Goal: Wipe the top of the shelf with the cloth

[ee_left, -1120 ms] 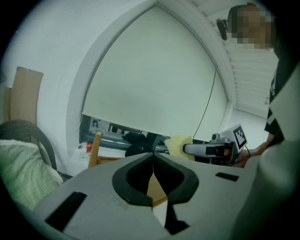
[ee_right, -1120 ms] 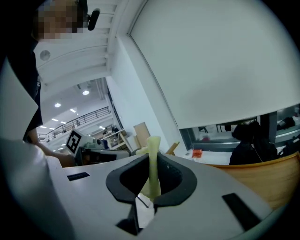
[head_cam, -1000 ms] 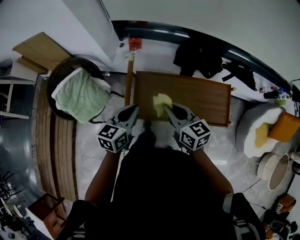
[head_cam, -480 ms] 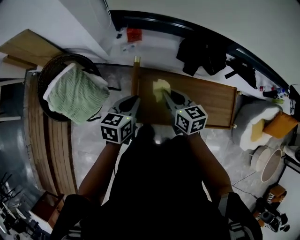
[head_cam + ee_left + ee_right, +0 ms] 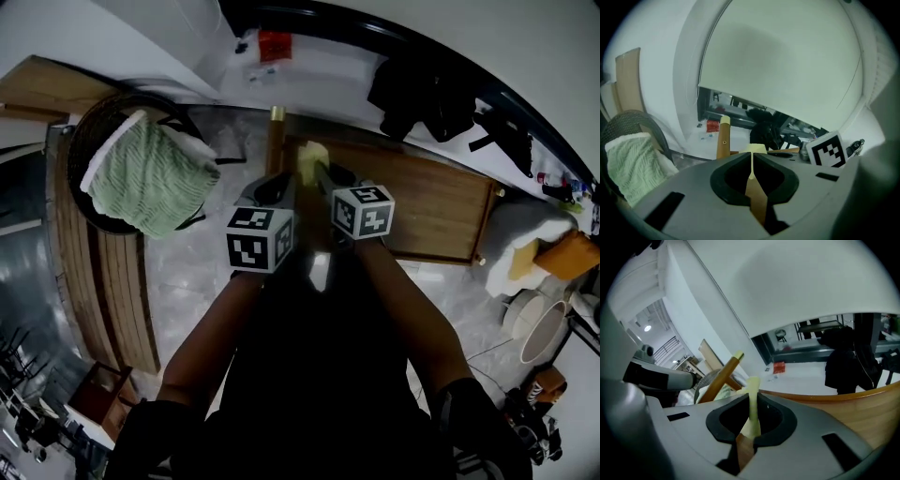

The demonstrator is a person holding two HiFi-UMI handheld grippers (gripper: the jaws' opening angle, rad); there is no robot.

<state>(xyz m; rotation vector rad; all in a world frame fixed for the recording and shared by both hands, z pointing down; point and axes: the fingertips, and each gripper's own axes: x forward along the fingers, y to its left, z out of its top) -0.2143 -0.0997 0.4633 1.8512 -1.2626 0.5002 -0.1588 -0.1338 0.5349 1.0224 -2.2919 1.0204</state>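
Observation:
The pale yellow cloth (image 5: pixel 312 157) lies bunched near the left end of the brown wooden shelf top (image 5: pixel 431 202), at its far side. My right gripper (image 5: pixel 320 173) is shut on the cloth (image 5: pixel 752 394), which stands up as a thin fold between the jaws over the shelf top (image 5: pixel 862 408). My left gripper (image 5: pixel 281 182) hovers just left of it, shut with nothing in it (image 5: pixel 752 157). Beyond its closed jaws a corner of the cloth (image 5: pixel 755 148) shows. The two grippers sit close side by side.
A wooden post (image 5: pixel 276 141) stands at the shelf's left end. Left of that is a dark basket holding a green towel (image 5: pixel 145 178). Black clothing (image 5: pixel 427 94) lies behind the shelf, a white cushion (image 5: pixel 525 248) to its right, and wooden boards (image 5: pixel 103 281) on the left floor.
Both grippers have slid left and farther along the shelf top, the right one taking the cloth toward the shelf's left end. They have drawn closer together.

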